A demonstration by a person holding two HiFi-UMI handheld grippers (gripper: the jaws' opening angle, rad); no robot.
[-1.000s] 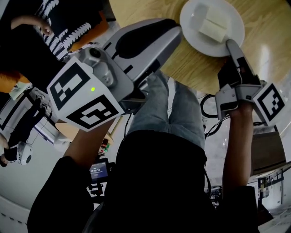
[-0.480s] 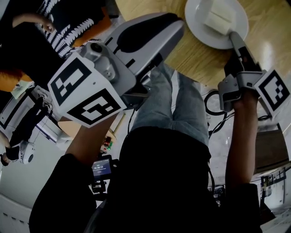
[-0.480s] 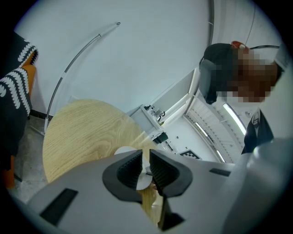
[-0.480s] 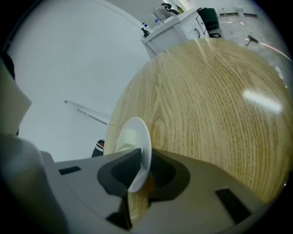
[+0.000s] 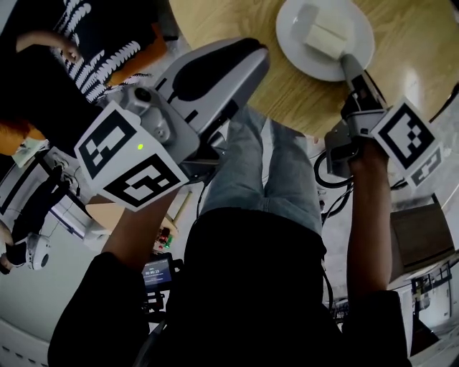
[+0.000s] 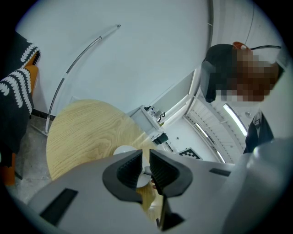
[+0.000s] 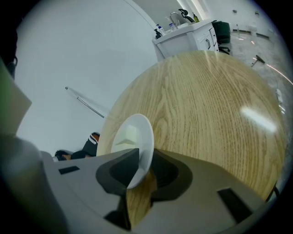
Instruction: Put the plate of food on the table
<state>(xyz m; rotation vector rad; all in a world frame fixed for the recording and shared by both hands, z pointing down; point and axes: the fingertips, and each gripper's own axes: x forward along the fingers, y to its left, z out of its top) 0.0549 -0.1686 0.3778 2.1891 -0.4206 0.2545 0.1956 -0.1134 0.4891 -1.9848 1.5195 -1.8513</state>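
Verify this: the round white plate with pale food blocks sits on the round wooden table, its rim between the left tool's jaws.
Wrong tool: the rim of the round white plate is between the jaws of the right tool, which have just been opening, as the right gripper view shows. The rest holds.

Head view looks steeply down from above the person's lap, with the round table (image 5: 215, 18) at the top edge. The camera on the left gripper (image 5: 244, 54) faces the table from farther back, nearly level. The camera on the right gripper (image 5: 346, 63) sits close, angled down. All three views share the table and the plate (image 5: 290, 29).
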